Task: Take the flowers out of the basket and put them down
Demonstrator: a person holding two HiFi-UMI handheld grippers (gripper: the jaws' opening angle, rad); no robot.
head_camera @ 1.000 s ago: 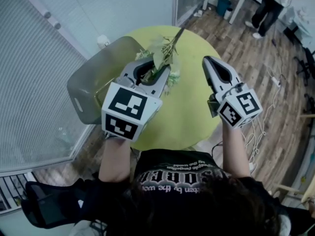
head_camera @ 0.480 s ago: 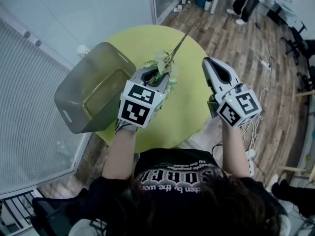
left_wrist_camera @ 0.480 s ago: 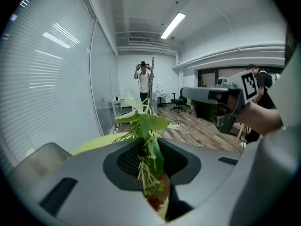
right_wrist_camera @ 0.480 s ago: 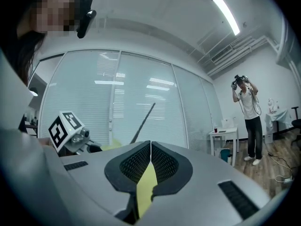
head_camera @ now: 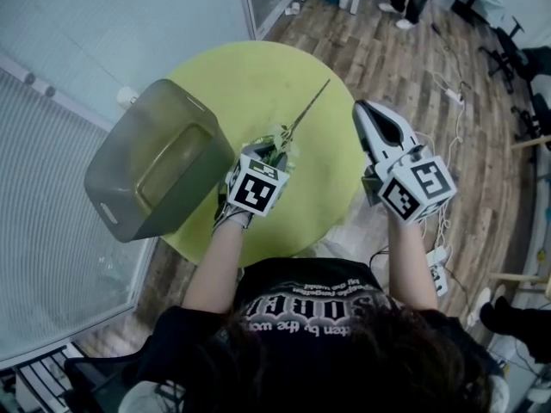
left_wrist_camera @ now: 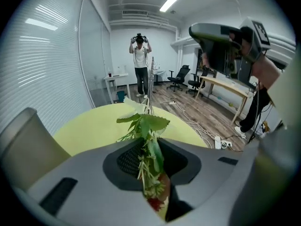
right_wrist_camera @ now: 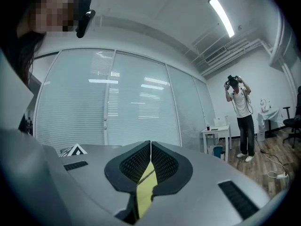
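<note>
A sprig of flowers [head_camera: 284,132] with green leaves [left_wrist_camera: 145,124] and a long thin stem [head_camera: 312,103] sits between the jaws of my left gripper [head_camera: 274,147], which is shut on it. The stem points away over the round yellow-green table [head_camera: 258,71]. That left gripper [left_wrist_camera: 151,147] hangs low over the table's near half, just right of the grey plastic basket [head_camera: 151,172], whose inside shows nothing. My right gripper [head_camera: 372,114] is held above the table's right edge, jaws shut with nothing between them [right_wrist_camera: 150,144].
The basket's wall [left_wrist_camera: 22,149] rises at the left of the left gripper view. A person [left_wrist_camera: 140,65] stands far off by a small white table [right_wrist_camera: 217,132]. Cables and a power strip [head_camera: 437,269] lie on the wooden floor. Glass walls with blinds [head_camera: 52,101] close the left side.
My left gripper has carried the flowers from the basket's edge to the right and down towards the table. The right gripper has stayed where it was.
</note>
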